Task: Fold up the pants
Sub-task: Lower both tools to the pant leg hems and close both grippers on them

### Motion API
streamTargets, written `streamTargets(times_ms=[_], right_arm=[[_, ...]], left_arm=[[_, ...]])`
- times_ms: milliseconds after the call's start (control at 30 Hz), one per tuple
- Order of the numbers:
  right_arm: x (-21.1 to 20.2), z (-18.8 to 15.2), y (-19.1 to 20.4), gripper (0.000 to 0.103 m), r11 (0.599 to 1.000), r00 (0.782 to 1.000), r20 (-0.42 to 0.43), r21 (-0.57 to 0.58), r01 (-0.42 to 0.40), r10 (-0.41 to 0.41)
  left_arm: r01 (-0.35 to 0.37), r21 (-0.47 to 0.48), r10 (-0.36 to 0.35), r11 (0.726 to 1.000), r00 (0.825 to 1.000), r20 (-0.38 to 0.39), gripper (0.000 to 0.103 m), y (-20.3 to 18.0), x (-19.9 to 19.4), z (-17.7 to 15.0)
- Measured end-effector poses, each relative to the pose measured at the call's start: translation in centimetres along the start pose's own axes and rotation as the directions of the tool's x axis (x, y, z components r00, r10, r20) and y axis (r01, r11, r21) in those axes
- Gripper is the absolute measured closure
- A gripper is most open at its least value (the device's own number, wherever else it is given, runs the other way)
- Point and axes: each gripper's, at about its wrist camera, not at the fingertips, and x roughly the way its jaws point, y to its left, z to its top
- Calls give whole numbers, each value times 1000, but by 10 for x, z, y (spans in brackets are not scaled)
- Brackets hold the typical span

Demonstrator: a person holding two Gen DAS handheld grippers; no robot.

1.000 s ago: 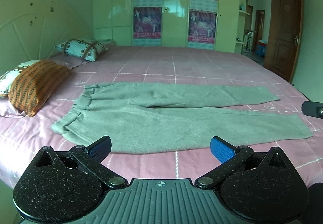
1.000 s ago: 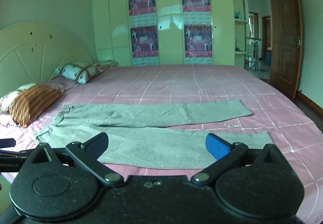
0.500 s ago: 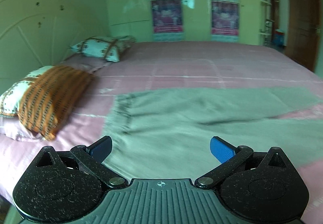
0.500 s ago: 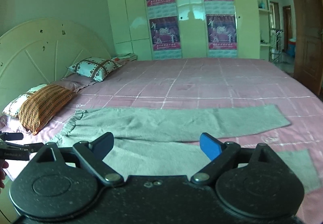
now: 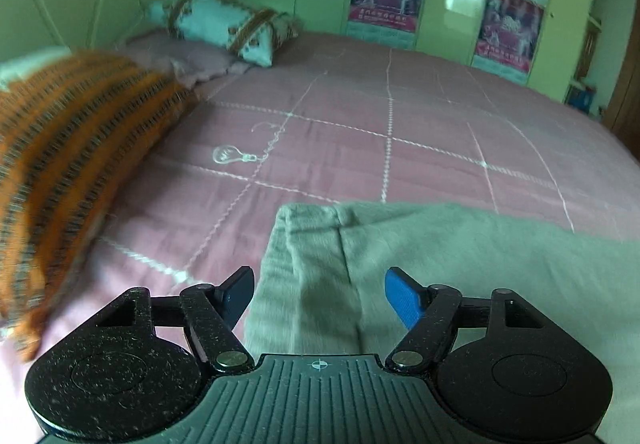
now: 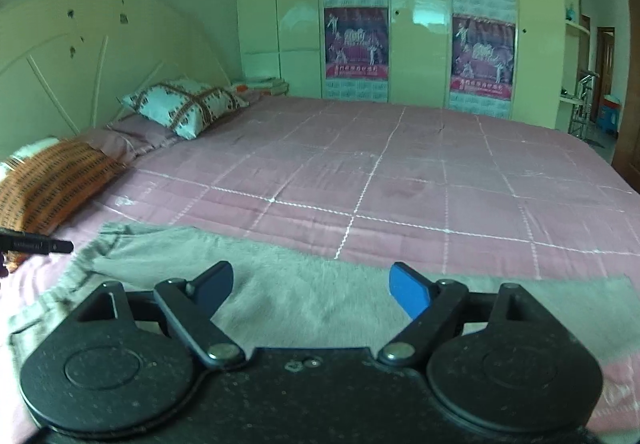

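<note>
Pants (image 5: pixel 460 264), grey, flat on pink bedspread (image 5: pixel 360 132), waistband end toward striped orange pillow (image 5: pixel 68 164). Left gripper (image 5: pixel 319 298) over waistband corner, jaws just narrowed yet parted, cloth between, pads seemingly not pressing. Right gripper (image 6: pixel 311 290) further along same fabric, likewise just narrowing, apart, gripping nothing.

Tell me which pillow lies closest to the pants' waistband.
The orange striped pillow, beside the waistband end of the grey pants. The white patterned pillow sits farther back, by the headboard.
</note>
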Motion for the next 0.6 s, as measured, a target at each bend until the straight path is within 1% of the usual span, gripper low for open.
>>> streamTargets(times_ms=[133, 167, 200, 267, 333, 433, 500, 533, 600], right_arm=[[41, -3, -7, 26, 1000, 999, -31, -8, 15, -15], [51, -5, -9, 26, 1000, 999, -35, -9, 15, -15], [58, -6, -9, 26, 1000, 999, -37, -10, 15, -15], [73, -8, -11, 27, 1000, 999, -39, -11, 12, -12], [86, -7, -13, 27, 1000, 999, -46, -12, 13, -13], [101, -6, -14, 27, 1000, 998, -56, -14, 7, -8], [109, -5, -14, 27, 1000, 998, -62, -21, -1, 0], [113, -5, -13, 27, 1000, 998, -66, -29, -5, 3], [126, -4, -13, 29, 998, 996, -87, -52, -18, 13]], left_arm=[[9, 19, -8, 1000, 1000, -23, 30, 6, 52, 14], [21, 9, -21, 1000, 999, -32, 32, 9, 64, 18], [33, -1, -33, 999, 999, -38, 39, 10, 75, 21], [53, -22, -55, 998, 997, -62, 45, 12, 88, 24], [59, -27, -61, 998, 995, -75, 45, 13, 102, 26], [62, -36, -65, 997, 995, -78, 45, 12, 109, 28], [69, -62, -75, 996, 993, -87, 52, 12, 109, 28], [77, -73, -84, 994, 992, -95, 58, 14, 109, 27], [88, -76, -95, 993, 991, -92, 61, 15, 108, 26]])
